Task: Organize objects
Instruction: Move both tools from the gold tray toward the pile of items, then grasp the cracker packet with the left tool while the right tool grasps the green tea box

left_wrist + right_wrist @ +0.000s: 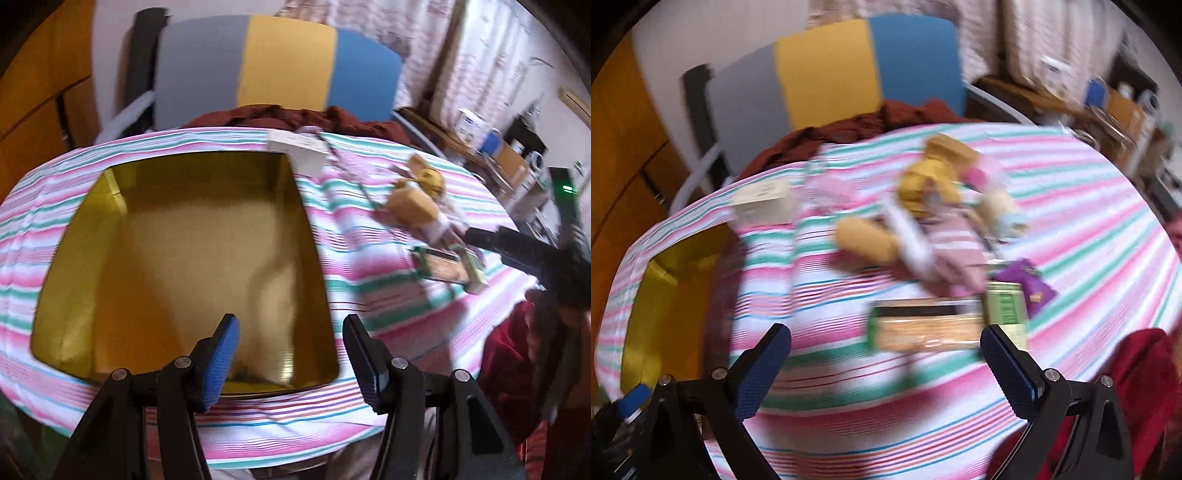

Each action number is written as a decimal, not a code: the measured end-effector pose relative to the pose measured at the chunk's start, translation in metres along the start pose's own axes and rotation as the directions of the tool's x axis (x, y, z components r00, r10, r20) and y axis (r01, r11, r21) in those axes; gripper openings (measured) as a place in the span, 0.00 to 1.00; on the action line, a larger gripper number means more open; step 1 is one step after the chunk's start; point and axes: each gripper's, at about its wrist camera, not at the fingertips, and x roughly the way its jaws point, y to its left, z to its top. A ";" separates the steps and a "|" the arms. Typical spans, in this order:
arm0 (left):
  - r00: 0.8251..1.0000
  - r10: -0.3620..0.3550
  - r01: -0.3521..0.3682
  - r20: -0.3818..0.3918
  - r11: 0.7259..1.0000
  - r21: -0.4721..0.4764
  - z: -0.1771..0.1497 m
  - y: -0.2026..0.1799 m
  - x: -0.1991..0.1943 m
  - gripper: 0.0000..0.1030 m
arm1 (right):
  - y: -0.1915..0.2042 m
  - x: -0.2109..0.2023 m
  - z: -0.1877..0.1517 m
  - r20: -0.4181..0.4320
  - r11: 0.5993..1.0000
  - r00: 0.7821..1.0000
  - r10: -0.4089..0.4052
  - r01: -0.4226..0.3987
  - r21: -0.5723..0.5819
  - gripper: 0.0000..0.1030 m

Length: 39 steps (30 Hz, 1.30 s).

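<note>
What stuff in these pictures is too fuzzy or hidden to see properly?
- Heap of toys, right wrist view: motion blur, so what each one is stays unclear.
- White box, right wrist view: print unreadable, blurred.
- Gold tin, right wrist view: partly cut off behind the right claw.
- Shelf clutter, left wrist view: too small.

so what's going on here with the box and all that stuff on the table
A person is tidying a table with a hand-held gripper in each hand. The left gripper hangs open over an empty gold box, holding nothing. The right gripper is open too, pointed at a blurred pile of loose things on the striped cloth, nearest a green packet. A white carton sits by the box. Nothing is in the box yet.
</note>
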 end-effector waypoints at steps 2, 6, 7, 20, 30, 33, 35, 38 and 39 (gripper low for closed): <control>1.000 -0.030 0.030 0.002 0.999 0.037 -0.001 -0.011 0.001 0.57 | -0.023 0.007 0.006 -0.002 0.998 0.998 -0.070 0.070 0.002 0.89; 0.999 -0.040 0.037 0.017 0.988 0.153 0.001 -0.040 0.006 0.57 | -0.056 0.028 0.012 -0.052 0.995 0.994 -0.100 0.101 0.002 0.85; 0.999 -0.047 0.045 0.006 0.984 0.170 0.002 -0.045 0.009 0.57 | -0.063 0.035 0.012 -0.078 0.997 0.994 -0.077 0.078 0.012 0.81; 0.974 -0.108 0.175 -0.199 0.919 0.354 0.023 -0.121 0.073 0.57 | -0.097 0.073 0.013 -0.194 0.993 0.981 0.009 0.015 0.120 0.31; 0.988 -0.106 0.152 -0.111 0.756 0.636 0.054 -0.198 0.123 0.59 | -0.122 0.068 0.014 -0.155 0.974 0.986 0.058 -0.022 0.225 0.31; 0.987 -0.106 0.159 -0.120 0.722 0.673 0.062 -0.209 0.142 0.59 | -0.132 0.062 0.015 -0.128 0.968 0.990 0.050 -0.017 0.250 0.31; 0.983 -0.119 0.182 -0.138 0.716 0.674 0.067 -0.212 0.152 0.59 | -0.136 0.062 0.016 -0.123 0.968 0.992 0.042 -0.010 0.252 0.31; 0.971 -0.139 0.234 -0.194 0.714 0.660 0.068 -0.214 0.166 0.59 | -0.135 0.062 0.015 -0.139 0.966 0.989 0.048 -0.010 0.258 0.31; 0.969 -0.141 0.242 -0.204 0.710 0.661 0.066 -0.215 0.169 0.60 | -0.136 0.062 0.014 -0.141 0.966 0.989 0.047 -0.009 0.260 0.31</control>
